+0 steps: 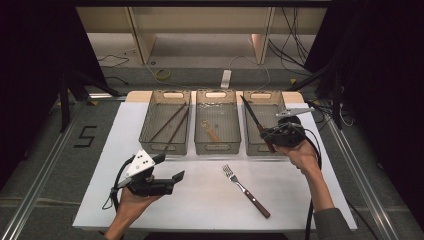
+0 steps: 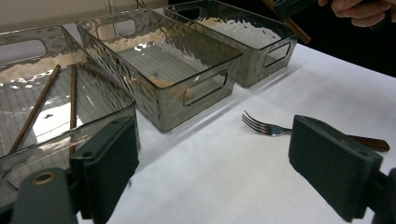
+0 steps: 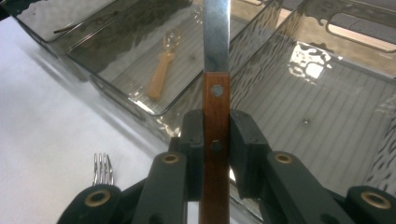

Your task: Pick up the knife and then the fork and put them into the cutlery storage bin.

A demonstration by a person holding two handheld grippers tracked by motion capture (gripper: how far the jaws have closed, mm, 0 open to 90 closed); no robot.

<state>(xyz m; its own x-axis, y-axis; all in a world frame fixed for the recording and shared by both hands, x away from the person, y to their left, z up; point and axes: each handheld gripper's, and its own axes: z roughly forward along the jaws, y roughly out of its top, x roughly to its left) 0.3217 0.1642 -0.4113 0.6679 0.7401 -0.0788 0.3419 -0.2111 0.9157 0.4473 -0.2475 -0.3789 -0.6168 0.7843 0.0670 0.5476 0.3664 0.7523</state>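
My right gripper is shut on the wooden handle of a knife, its steel blade pointing away over the right-hand clear bin. From above, the knife slants across that bin with the right gripper at the bin's near right corner. My left gripper hovers low over the white mat at the near left, jaws wide apart and empty; its pads frame a fork lying farther off. The fork rests on the mat near the middle front.
Three clear bins stand in a row at the back of the white mat. The left bin holds brown chopsticks; the middle bin holds a small wooden-handled spoon. Cables and shelving lie beyond the table.
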